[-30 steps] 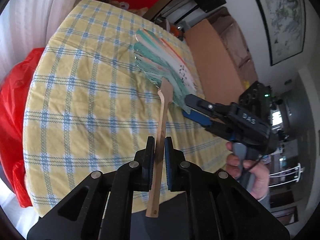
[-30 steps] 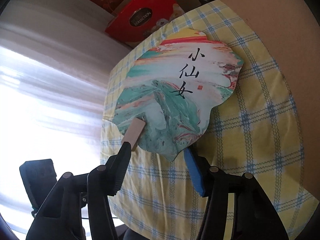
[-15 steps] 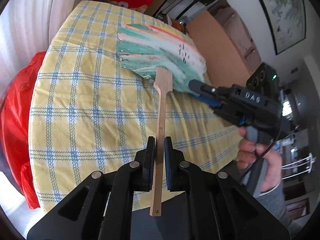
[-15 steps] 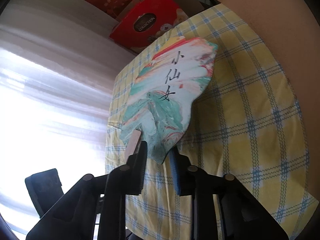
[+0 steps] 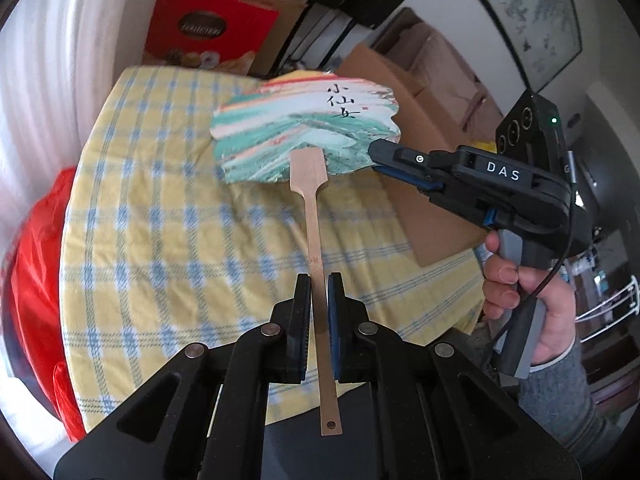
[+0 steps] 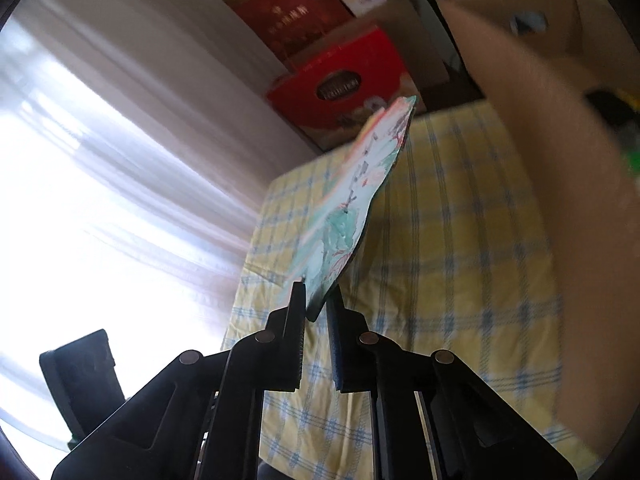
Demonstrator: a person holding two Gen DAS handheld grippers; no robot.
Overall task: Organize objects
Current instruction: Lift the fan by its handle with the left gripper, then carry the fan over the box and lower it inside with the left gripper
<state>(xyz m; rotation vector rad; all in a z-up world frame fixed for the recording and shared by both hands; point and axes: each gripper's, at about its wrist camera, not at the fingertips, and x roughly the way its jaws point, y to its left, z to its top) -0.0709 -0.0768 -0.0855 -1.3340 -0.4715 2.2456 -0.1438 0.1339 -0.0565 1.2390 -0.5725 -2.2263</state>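
A hand fan [image 5: 308,136] with a marbled green, white and red face and black calligraphy is held in the air above the yellow checked tablecloth [image 5: 168,248]. My left gripper [image 5: 319,286] is shut on its thin wooden handle [image 5: 316,248]. My right gripper [image 5: 376,156] is shut on the fan's right edge. In the right wrist view the fan [image 6: 356,204] is seen nearly edge-on, rising from between the right gripper's [image 6: 316,304] fingers.
A cardboard box [image 5: 424,184] stands at the table's right side and fills the right of the right wrist view [image 6: 560,160]. A red gift box [image 5: 208,32] stands behind the table. A red plastic bag [image 5: 36,264] hangs left. White curtains [image 6: 100,160] are behind.
My right gripper has closed onto the fan's edge. The fan has lifted off the cloth and turned, and both grippers have risen with it.
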